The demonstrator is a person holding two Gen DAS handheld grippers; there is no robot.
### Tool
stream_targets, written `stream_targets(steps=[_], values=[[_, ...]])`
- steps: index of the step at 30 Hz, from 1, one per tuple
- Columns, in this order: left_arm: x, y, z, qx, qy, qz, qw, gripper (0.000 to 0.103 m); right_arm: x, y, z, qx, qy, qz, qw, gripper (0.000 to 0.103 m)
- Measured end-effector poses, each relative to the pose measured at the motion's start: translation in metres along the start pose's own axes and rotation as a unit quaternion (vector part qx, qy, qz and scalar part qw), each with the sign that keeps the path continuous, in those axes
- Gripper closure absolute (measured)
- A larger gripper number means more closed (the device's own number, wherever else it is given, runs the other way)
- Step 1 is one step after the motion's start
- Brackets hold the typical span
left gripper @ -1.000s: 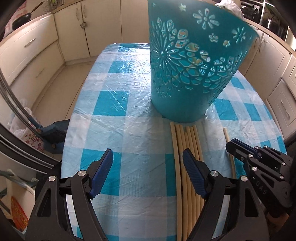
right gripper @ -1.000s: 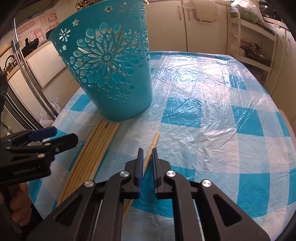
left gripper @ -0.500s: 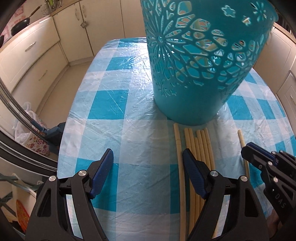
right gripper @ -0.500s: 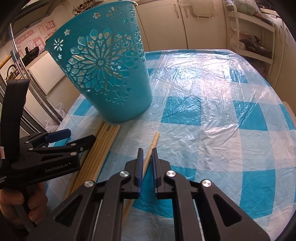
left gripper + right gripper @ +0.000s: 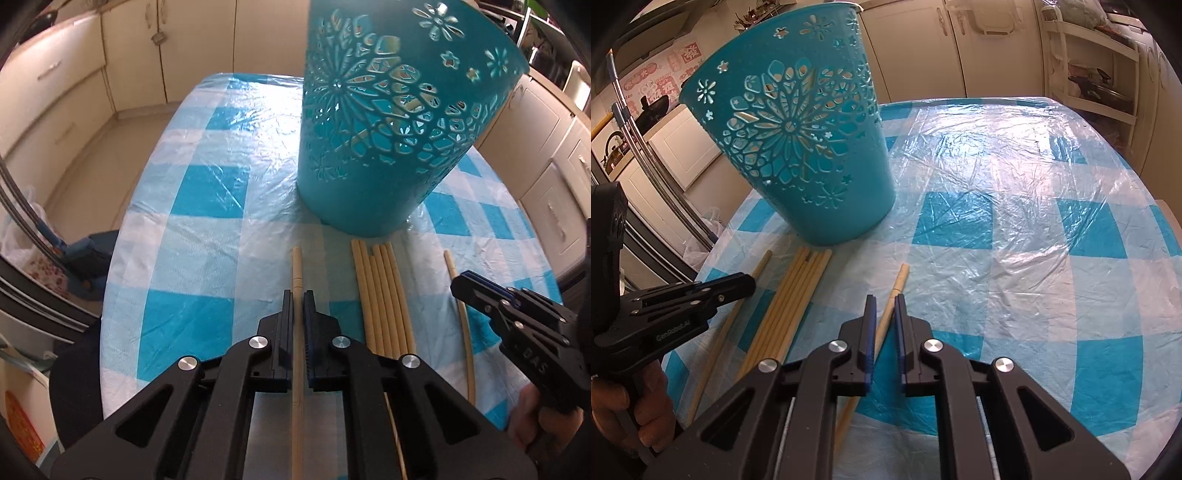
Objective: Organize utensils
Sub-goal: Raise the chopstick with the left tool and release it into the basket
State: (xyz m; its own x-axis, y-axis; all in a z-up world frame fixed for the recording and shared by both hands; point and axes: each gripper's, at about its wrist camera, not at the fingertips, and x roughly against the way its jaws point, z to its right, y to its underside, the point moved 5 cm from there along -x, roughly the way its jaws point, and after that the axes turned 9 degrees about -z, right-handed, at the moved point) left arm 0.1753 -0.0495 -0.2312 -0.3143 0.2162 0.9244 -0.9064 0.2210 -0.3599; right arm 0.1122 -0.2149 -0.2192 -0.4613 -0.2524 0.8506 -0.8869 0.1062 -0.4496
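Note:
A teal cut-out basket (image 5: 388, 122) stands on the checked table (image 5: 207, 236); it also shows in the right wrist view (image 5: 801, 147). Several pale chopsticks (image 5: 380, 295) lie bunched in front of it. My left gripper (image 5: 297, 299) is shut on one chopstick (image 5: 297, 269), pulled left of the bunch. My right gripper (image 5: 884, 306) is shut on another single chopstick (image 5: 899, 282), right of the bunch (image 5: 798, 288). The left gripper (image 5: 738, 286) shows at the left of the right wrist view, the right gripper (image 5: 465, 288) at the right of the left wrist view.
The table (image 5: 1015, 221) has a blue and white cloth under crinkled clear plastic. Cream kitchen cabinets (image 5: 66, 96) ring the room. A shelf rack (image 5: 1089, 74) stands at the far right. The table's front edge is close below both grippers.
My left gripper has gone from wide open to shut on the leftmost chopstick and drawn it away from the bunch. My right gripper has stayed shut on its chopstick.

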Motion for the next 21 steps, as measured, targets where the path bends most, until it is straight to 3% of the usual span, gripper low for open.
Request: stream_targets(steps=[3, 9, 12, 21], values=[[0.0, -0.003, -0.002, 0.002, -0.002, -0.01, 0.9999, 0.097, 0.0, 0.0, 0.001, -0.002, -0.003, 0.0, 1.0, 0.092], [-0.007, -0.012, 0.005, -0.023, -0.05, -0.017, 0.9983, 0.094, 0.0, -0.001, 0.005, -0.004, -0.012, -0.001, 1.0, 0.092], [-0.007, -0.015, 0.01, -0.032, -0.077, -0.016, 0.9964, 0.088, 0.001, -0.001, 0.006, -0.003, -0.012, -0.001, 1.0, 0.092], [-0.007, -0.017, 0.008, -0.031, -0.089, -0.008, 0.9955, 0.078, 0.0, -0.002, 0.004, 0.006, -0.009, 0.0, 1.0, 0.088]])
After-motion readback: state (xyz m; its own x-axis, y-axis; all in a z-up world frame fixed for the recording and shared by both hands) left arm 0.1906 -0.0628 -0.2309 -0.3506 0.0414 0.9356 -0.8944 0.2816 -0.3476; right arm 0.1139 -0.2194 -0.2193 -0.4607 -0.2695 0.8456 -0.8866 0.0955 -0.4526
